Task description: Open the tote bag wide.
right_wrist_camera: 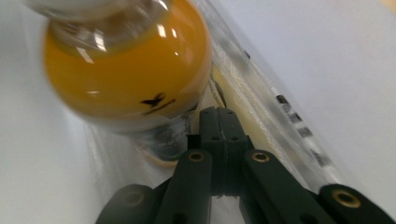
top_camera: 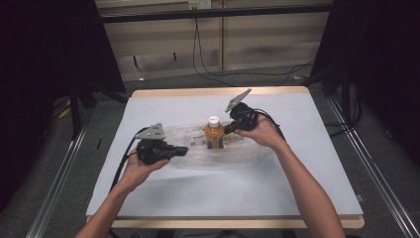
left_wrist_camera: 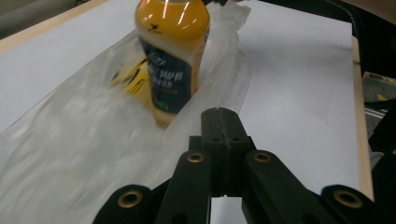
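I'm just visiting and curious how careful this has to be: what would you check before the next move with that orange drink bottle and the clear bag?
1. Bottle upright on the table: ok.
2. White cap on the bottle: ok.
3. Left gripper jaws closed: ok; they look pinched on the edge of the clear plastic bag, but a firm hold: cannot tell.
4. Right gripper jaws closed beside the bottle: ok; bag film caught between them: cannot tell.
5. Bottle fully inside the bag: cannot tell; the film rises around its lower part.
6. Sharp view from the gripper cameras: not ok, both are blurred.
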